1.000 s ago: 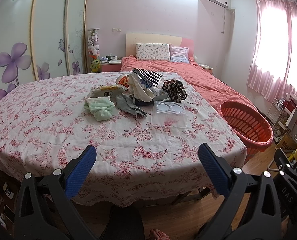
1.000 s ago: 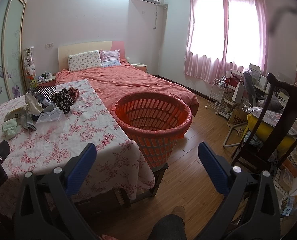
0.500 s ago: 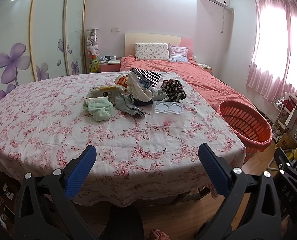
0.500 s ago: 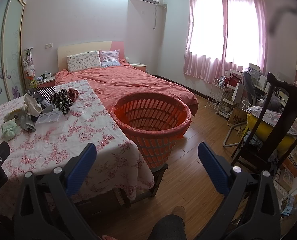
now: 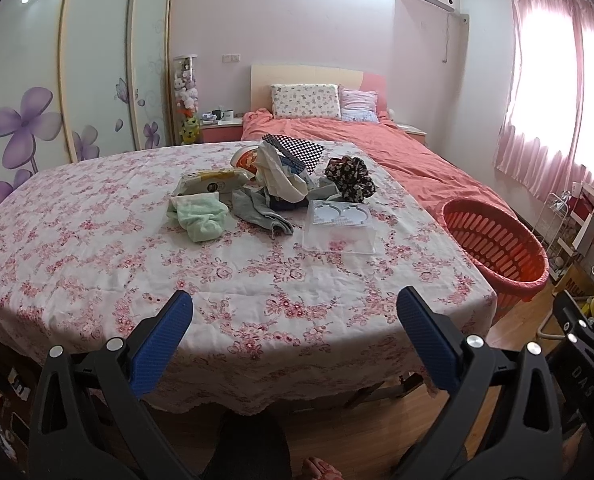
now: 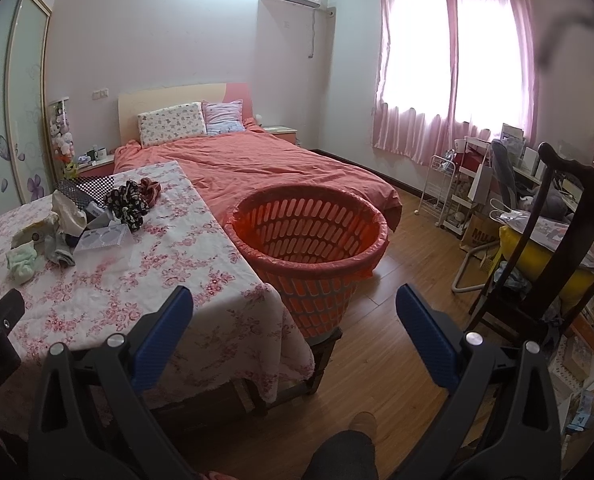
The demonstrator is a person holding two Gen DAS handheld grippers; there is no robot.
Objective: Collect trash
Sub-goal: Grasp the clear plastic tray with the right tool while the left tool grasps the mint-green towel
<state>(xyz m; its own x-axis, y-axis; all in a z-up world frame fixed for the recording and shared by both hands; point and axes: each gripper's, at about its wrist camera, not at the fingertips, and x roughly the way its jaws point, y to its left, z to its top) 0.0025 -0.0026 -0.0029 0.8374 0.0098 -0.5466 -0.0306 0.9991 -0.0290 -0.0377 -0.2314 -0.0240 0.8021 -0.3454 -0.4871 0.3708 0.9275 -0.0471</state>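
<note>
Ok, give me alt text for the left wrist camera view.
Open left tongs hover empty at the near edge of a floral-clothed table, facing a central pile of cloths and a clear plastic tray. An orange basket stands to the right, a bed behind.

The left gripper (image 5: 295,316) is level, its blue-padded jaws spread wide and holding nothing. The right gripper (image 6: 295,314) is likewise agape and empty.

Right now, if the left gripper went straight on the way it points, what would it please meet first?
Probably the floral tablecloth. The open left gripper aims over its near edge; farther on lies the clear plastic tray, though depth is unclear.
</note>
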